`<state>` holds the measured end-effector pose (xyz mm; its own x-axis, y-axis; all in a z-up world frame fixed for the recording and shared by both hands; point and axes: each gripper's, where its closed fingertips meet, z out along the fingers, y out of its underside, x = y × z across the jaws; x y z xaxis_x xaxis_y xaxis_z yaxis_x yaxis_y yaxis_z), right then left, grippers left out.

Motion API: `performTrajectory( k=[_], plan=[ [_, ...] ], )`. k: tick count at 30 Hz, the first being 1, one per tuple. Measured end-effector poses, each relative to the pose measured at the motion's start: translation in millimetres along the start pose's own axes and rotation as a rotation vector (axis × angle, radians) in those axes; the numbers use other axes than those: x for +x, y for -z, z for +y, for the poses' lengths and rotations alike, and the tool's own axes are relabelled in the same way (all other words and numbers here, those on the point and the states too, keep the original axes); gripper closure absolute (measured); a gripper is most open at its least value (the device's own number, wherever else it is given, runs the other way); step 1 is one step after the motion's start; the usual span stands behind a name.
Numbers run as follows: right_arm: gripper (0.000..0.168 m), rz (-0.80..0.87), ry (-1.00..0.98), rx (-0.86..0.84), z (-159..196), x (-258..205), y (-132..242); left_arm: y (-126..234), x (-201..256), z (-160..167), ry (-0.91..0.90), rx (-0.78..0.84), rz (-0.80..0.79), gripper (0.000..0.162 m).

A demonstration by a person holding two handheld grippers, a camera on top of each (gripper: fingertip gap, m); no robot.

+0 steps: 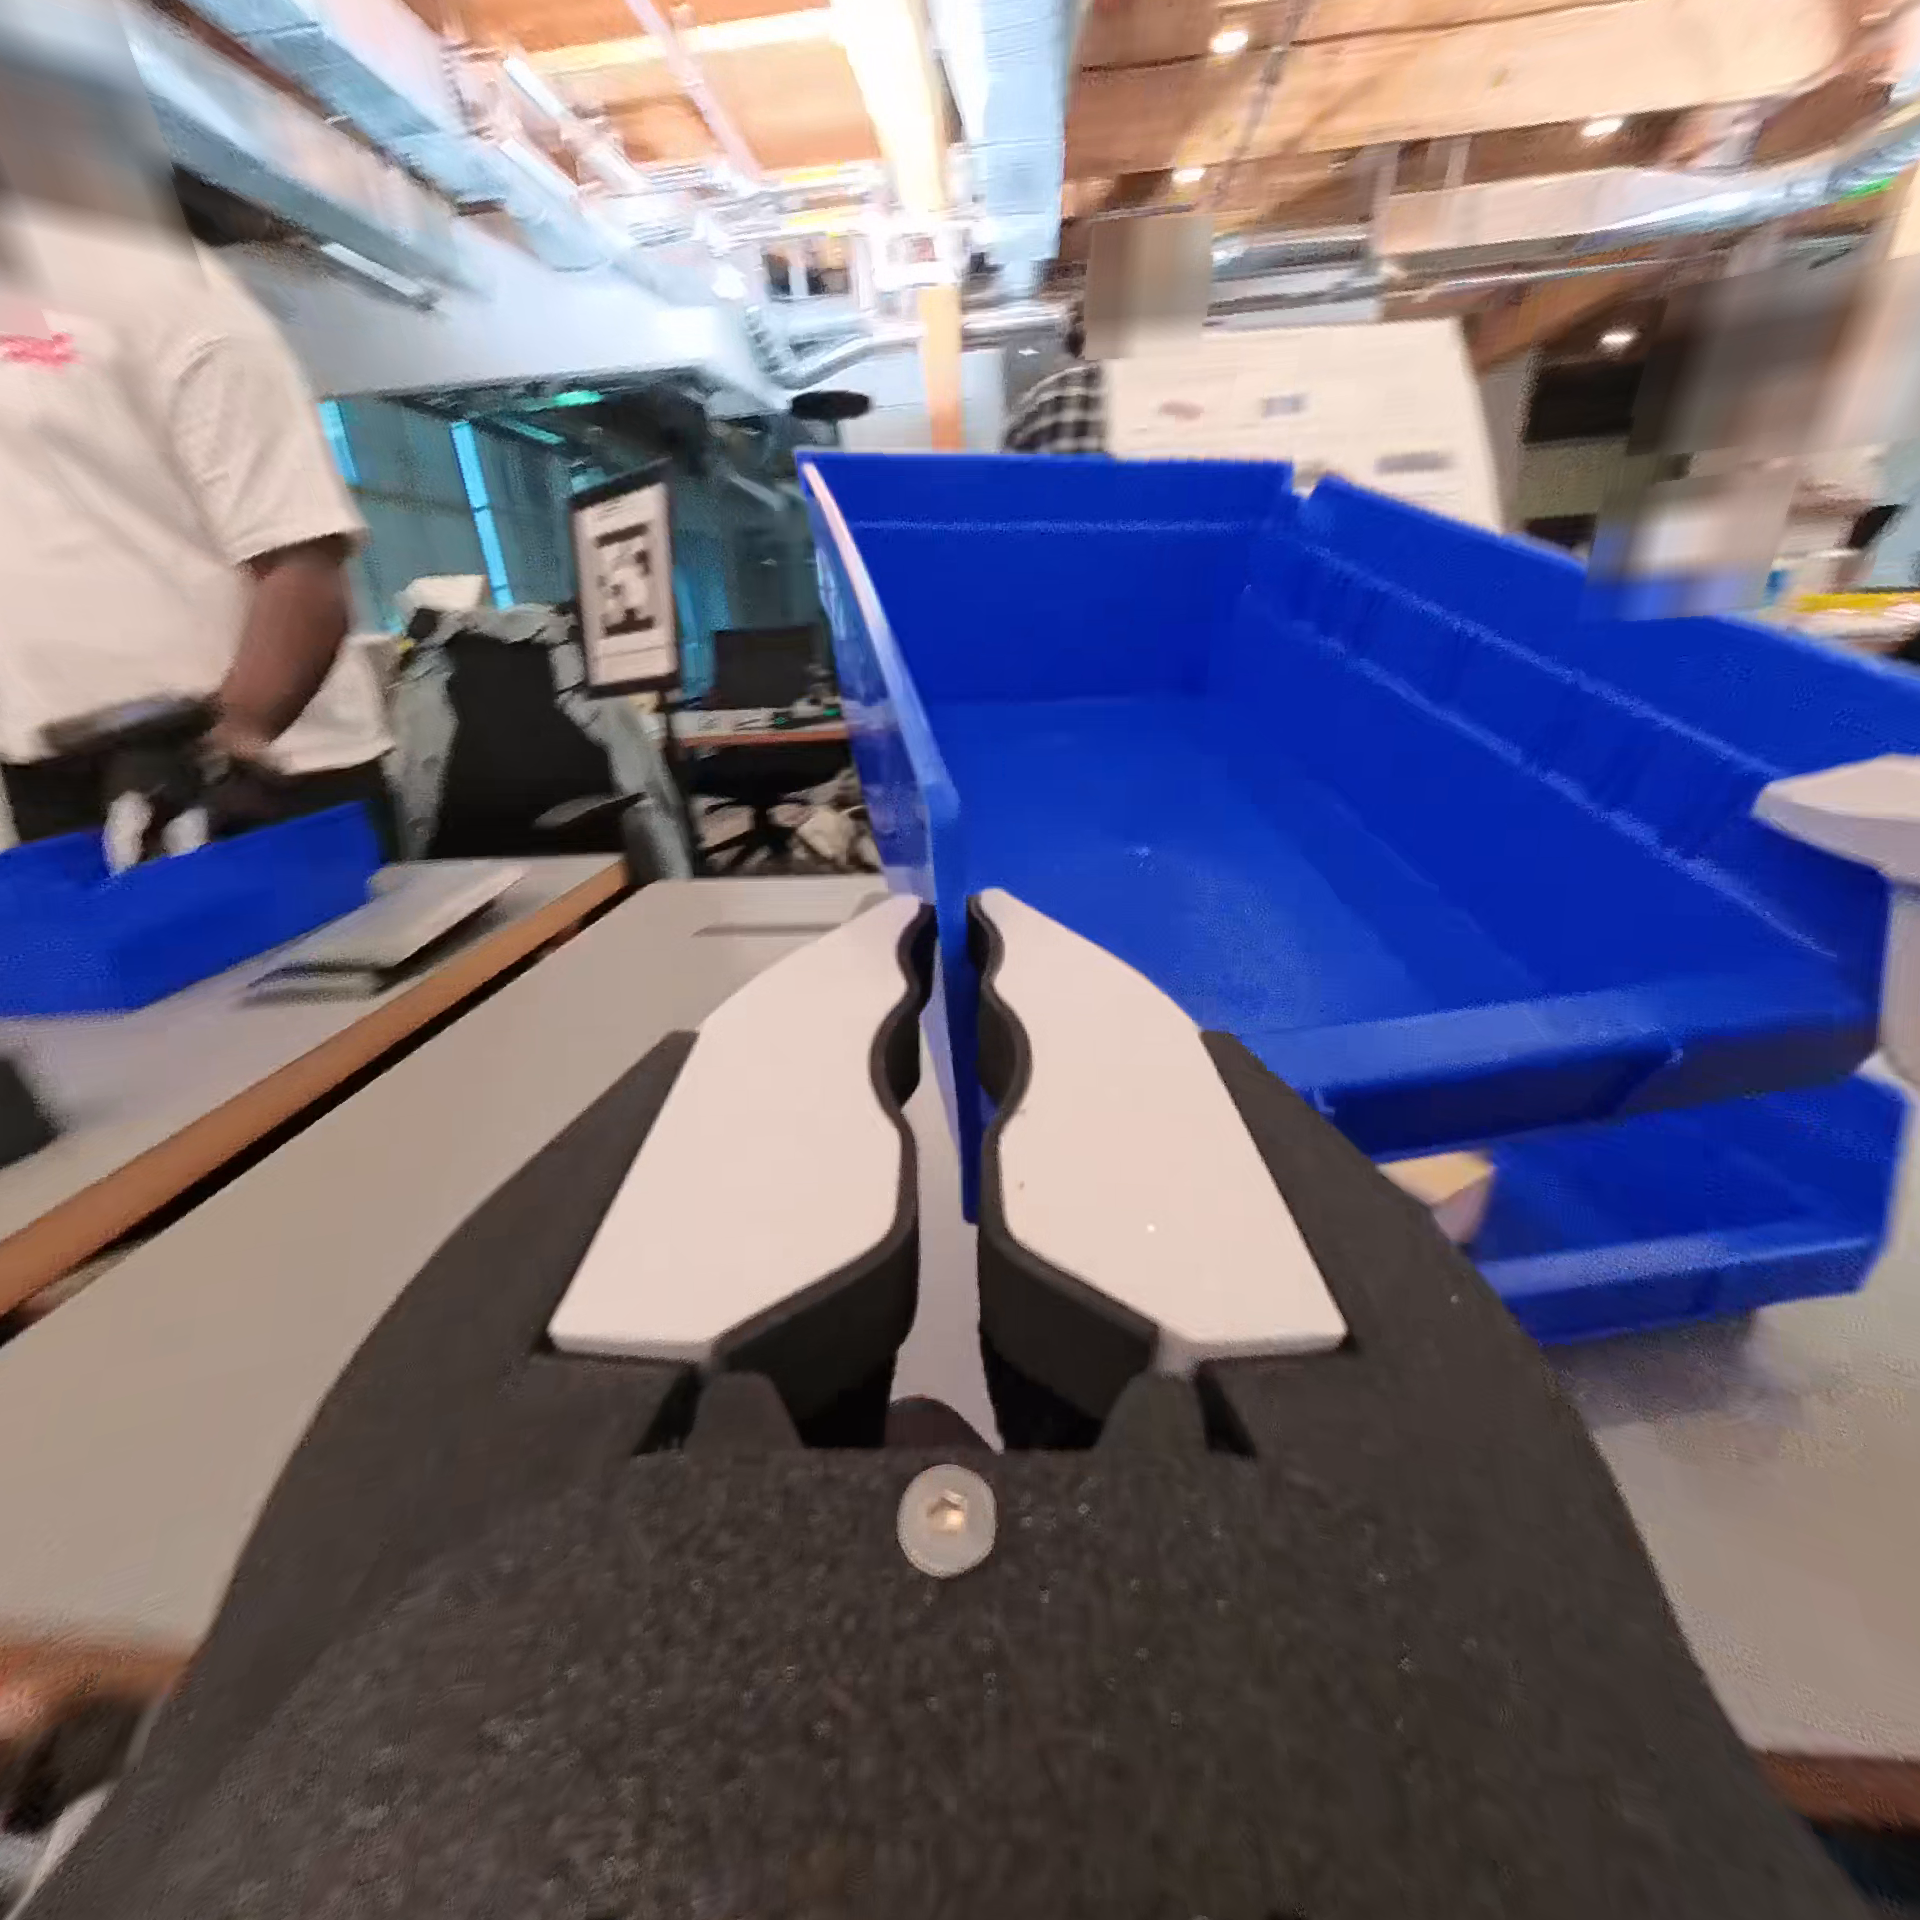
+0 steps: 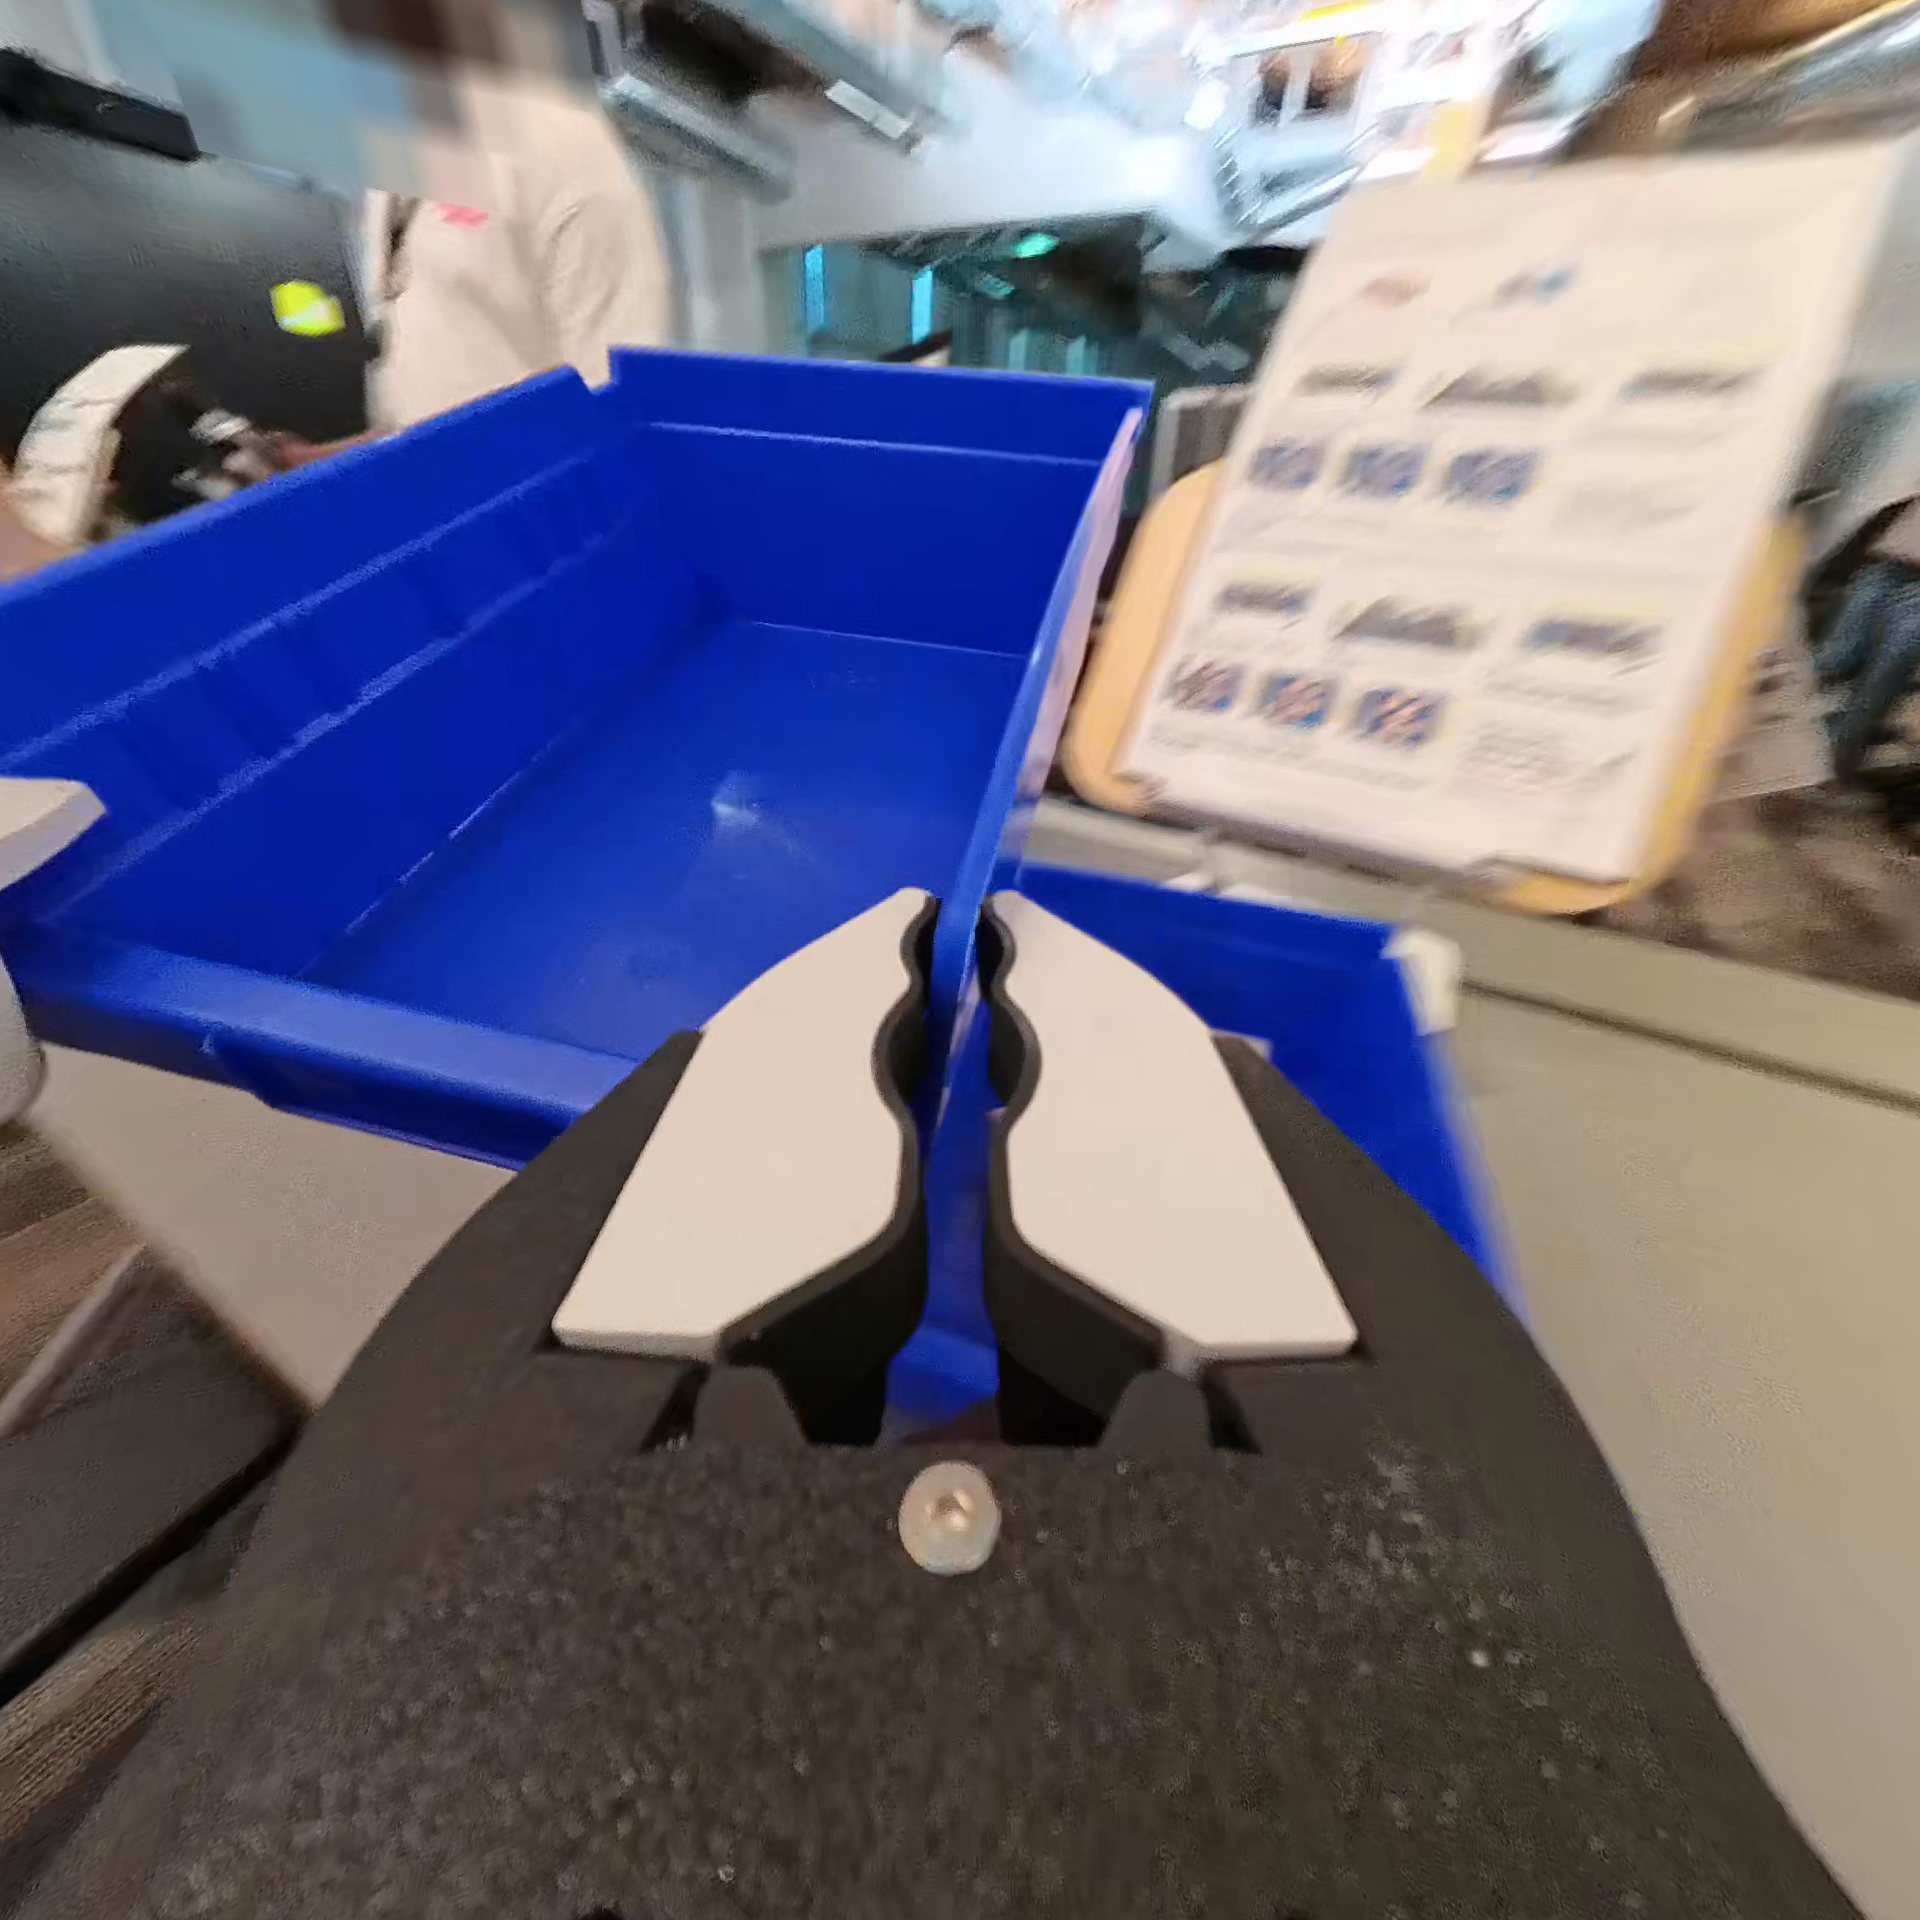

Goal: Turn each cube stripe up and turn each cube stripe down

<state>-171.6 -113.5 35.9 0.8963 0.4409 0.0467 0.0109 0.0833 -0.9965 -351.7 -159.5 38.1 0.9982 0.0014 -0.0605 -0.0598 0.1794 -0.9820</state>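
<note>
left gripper [image 1: 951, 914] nipped on upper bin [image 1: 1351, 831] left wall | right gripper [image 2: 961, 909] nipped on its right wall [image 2: 1049, 665] | likely two-sided grip to lift bin level off lower bin [image 1: 1683, 1226] | cubes: none visible, bin empty

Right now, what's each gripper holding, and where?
Both hold one empty blue bin: left gripper pinches its left side wall, right gripper its right side wall.

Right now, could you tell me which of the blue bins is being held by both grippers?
The upper, empty blue bin: the left gripper and right gripper pinch its opposite side walls. The second bin sits beneath it, ungripped.
</note>
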Motion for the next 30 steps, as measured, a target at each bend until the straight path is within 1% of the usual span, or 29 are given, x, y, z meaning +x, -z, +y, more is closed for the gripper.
performTrajectory(
  k=[2, 4, 5, 7, 9, 11, 13, 15, 17, 19, 21, 23, 25, 26, 27, 28, 30],
  plan=[
    [0.163, 0.112, 0.023, 0.033, -28, 57, 18, -30, 54, -18, -0.006, -0.006, 0.105, 0.158],
    [0.163, 0.228, 0.048, 0.019, -43, 121, 37, -57, 117, -32, -0.037, -0.007, 0.204, 0.157],
    [0.164, 0.288, 0.047, -0.003, -46, 155, 47, -69, 151, -35, -0.060, -0.015, 0.251, 0.157],
    [0.164, 0.397, 0.046, -0.100, -42, 222, 67, -93, 218, -35, -0.096, -0.037, 0.327, 0.157],
    [0.164, 0.483, -0.020, -0.188, -28, 282, 90, -115, 283, -23, -0.076, -0.108, 0.396, 0.157],
    [0.164, 0.542, -0.074, -0.263, -3, 334, 110, -130, 340, -2, -0.044, -0.200, 0.435, 0.158],
    [0.165, 0.574, -0.131, -0.341, 33, 376, 127, -135, 387, 24, -0.017, -0.282, 0.444, 0.159],
    [0.165, 0.556, -0.174, -0.388, 68, 408, 142, -132, 423, 54, -0.007, -0.344, 0.455, 0.158],
    [0.164, 0.516, -0.231, -0.375, 95, 428, 152, -126, 447, 82, -0.006, -0.387, 0.462, 0.158],
    [0.164, 0.481, -0.290, -0.326, 115, 439, 157, -121, 462, 107, -0.006, -0.421, 0.454, 0.158],
    [0.164, 0.470, -0.274, -0.324, 132, 448, 160, -116, 471, 127, -0.006, -0.445, 0.451, 0.157],
    [0.165, 0.509, -0.241, -0.330, 145, 457, 162, -111, 480, 142, -0.019, -0.467, 0.479, 0.156],
    [0.165, 0.531, -0.262, -0.308, 152, 461, 161, -106, 484, 151, -0.043, -0.469, 0.496, 0.155],
    [0.165, 0.530, -0.266, -0.308, 156, 462, 160, -104, 484, 156, -0.056, -0.487, 0.509, 0.150],
    [0.165, 0.528, -0.265, -0.330, 162, 461, 158, -101, 483, 157, -0.065, -0.501, 0.523, 0.140],
    [0.165, 0.530, -0.256, -0.345, 165, 461, 157, -97, 480, 155, -0.063, -0.495, 0.541, 0.133],
    [0.162, 0.565, -0.245, -0.340, 161, 462, 158, -81, 466, 141, -0.064, -0.468, 0.599, 0.129]
  ],
)
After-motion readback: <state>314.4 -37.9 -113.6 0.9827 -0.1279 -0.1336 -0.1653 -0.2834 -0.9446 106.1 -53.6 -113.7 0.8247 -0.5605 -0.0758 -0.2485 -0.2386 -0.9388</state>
